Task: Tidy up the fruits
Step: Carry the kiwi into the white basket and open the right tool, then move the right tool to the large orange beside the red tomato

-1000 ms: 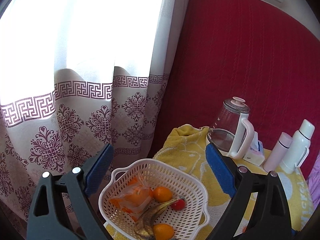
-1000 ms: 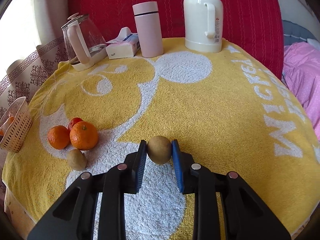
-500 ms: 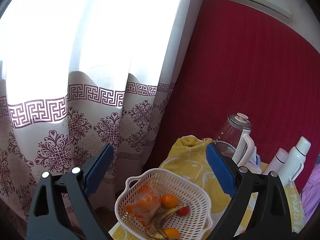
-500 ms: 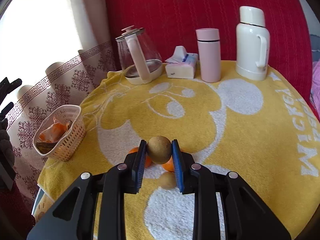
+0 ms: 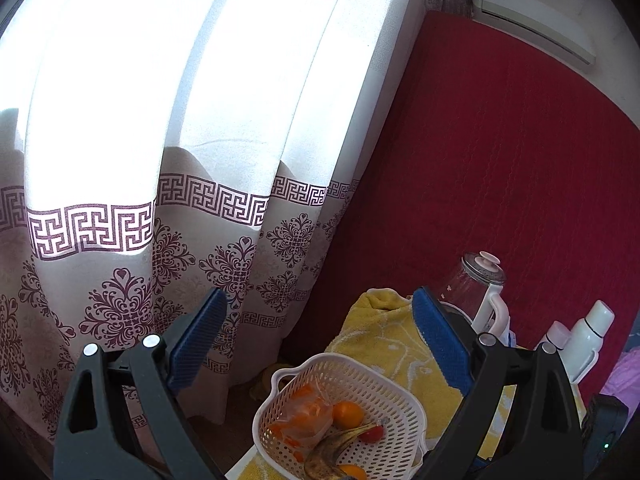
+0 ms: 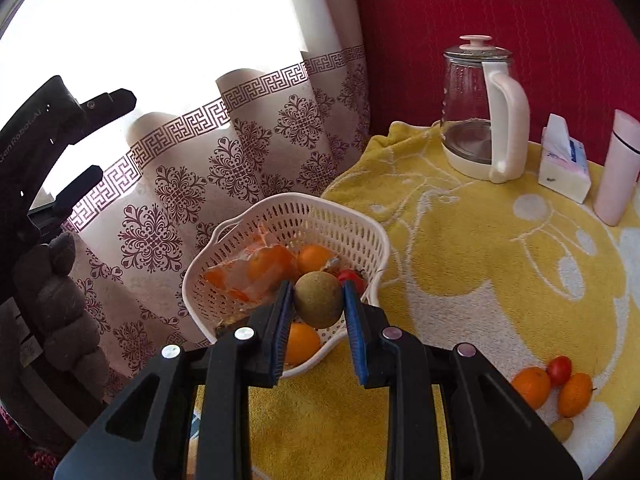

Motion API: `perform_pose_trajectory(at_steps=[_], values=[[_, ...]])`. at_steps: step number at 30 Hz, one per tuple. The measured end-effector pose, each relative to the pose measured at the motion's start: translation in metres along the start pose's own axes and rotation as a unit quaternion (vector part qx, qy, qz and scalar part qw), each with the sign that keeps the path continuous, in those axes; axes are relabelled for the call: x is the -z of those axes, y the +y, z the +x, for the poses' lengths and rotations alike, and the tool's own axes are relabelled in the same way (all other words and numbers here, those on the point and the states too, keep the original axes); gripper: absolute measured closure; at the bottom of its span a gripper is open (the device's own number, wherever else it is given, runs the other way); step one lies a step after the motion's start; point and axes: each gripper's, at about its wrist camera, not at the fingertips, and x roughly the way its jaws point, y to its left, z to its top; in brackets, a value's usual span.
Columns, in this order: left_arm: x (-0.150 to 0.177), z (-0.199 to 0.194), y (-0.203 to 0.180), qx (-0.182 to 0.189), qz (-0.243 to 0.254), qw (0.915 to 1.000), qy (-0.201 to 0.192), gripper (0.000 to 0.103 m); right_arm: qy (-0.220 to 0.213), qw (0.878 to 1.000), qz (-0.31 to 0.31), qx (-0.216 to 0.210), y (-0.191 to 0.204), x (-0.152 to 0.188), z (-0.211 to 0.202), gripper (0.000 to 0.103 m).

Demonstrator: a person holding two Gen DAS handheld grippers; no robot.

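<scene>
My right gripper (image 6: 318,304) is shut on a brown kiwi (image 6: 319,299) and holds it just above the near rim of the white basket (image 6: 360,228). Inside the basket lie oranges (image 6: 314,258), a plastic bag of orange pieces (image 6: 248,274), a dark banana (image 5: 330,450) and a red tomato (image 6: 352,278). On the yellow towel (image 6: 460,280) at the right sit two oranges (image 6: 532,386), a tomato (image 6: 559,369) and another kiwi (image 6: 562,429). My left gripper (image 5: 316,334) is open and empty, raised to the left of the basket (image 5: 400,384), facing the curtain.
A glass kettle (image 6: 480,112), a tissue box (image 6: 564,160) and a pink flask (image 6: 618,168) stand at the back of the table; a white thermos (image 5: 588,340) is beside them. A patterned curtain (image 6: 240,152) hangs left of the table, a red wall behind. A gloved hand (image 6: 60,292) holds the left gripper.
My right gripper carried the kiwi left from the towel's middle to just over the basket. My left gripper rose and drew back from the basket, still open.
</scene>
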Motion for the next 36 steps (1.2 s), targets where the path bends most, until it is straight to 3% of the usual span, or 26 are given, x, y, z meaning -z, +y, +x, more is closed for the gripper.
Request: perform_pose_trajectory(at_steps=[6, 7, 9, 10, 25, 36], values=[[-0.002, 0.001, 0.003, 0.004, -0.009, 0.9999, 0.001, 0.007, 0.015, 1.000, -0.005, -0.008, 0.011, -0.003, 0.023, 0.073], [-0.002, 0.001, 0.003, 0.005, -0.009, 0.9999, 0.001, 0.005, 0.015, 1.000, -0.003, -0.008, 0.010, -0.003, 0.024, 0.070], [-0.002, 0.002, 0.002, 0.005, -0.008, 1.0000, 0.001, 0.004, 0.009, 1.000, 0.005, -0.003, 0.007, -0.001, 0.023, 0.046], [-0.002, 0.002, 0.002, 0.005, -0.008, 1.0000, 0.001, 0.004, 0.005, 1.000, 0.008, -0.001, 0.005, -0.001, 0.021, 0.045], [0.003, -0.001, -0.016, 0.034, 0.017, 0.9993, 0.004, 0.003, -0.007, 0.998, 0.038, 0.051, -0.025, 0.026, 0.005, 0.045], [0.012, -0.002, -0.038, 0.057, 0.041, 0.9975, 0.010, 0.003, -0.025, 0.990, 0.095, 0.104, -0.077, 0.045, -0.027, 0.045]])
